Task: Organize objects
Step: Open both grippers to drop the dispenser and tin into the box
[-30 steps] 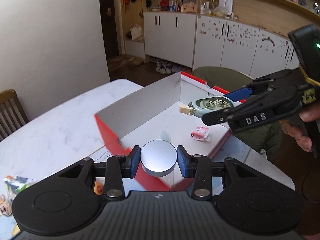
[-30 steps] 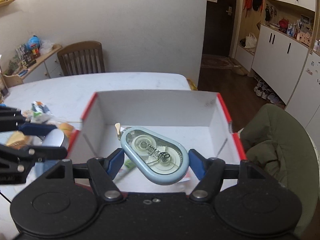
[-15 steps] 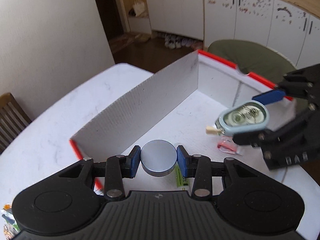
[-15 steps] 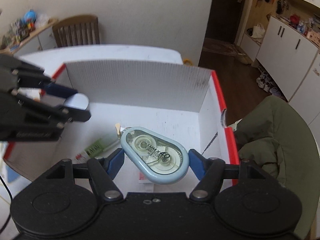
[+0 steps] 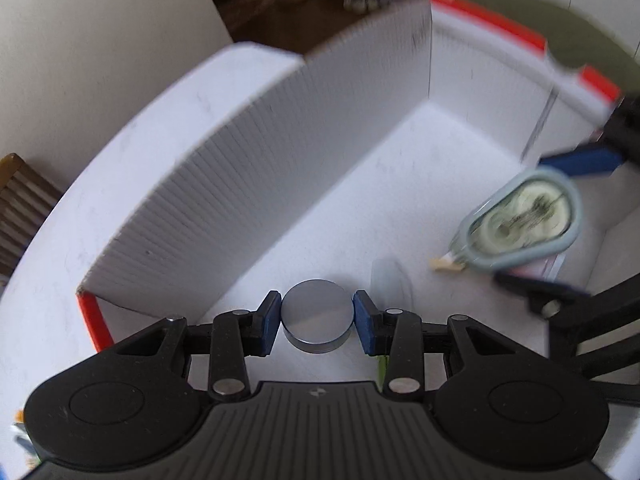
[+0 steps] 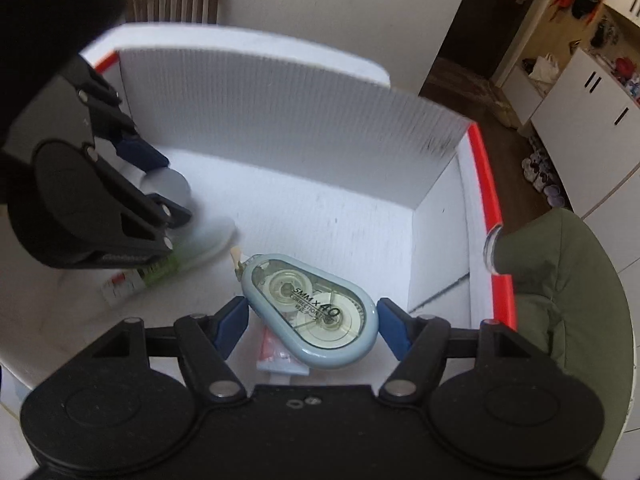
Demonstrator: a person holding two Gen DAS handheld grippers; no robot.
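Both my jaws squeeze tight: left gripper (image 5: 316, 317) holds the round tin (image 5: 318, 316), right gripper (image 6: 312, 322) the tape roller (image 6: 310, 317). They hang over the box (image 6: 288, 128). Letting go is left.

Motion blur smears the correction tape dispenser (image 5: 524, 222) at three o'clock in the left wrist view, leaving its label unreadable there; the right gripper (image 5: 560, 224) that carries it runs off the frame's right edge. A small green-printed packet (image 6: 158, 274) on the floor of the white box (image 6: 280, 120), at nine o'clock in the right wrist view, is half hidden beneath the left gripper (image 6: 160, 188) and too blurred to read. A pink-and-white wrapper (image 6: 276, 354) lies mostly covered by the dispenser. The round grey disc (image 6: 170, 184) shows only as a blurred edge between dark fingers (image 6: 142, 152). The chair (image 5: 24, 204) at nine o'clock is cut by the left wrist view's edge
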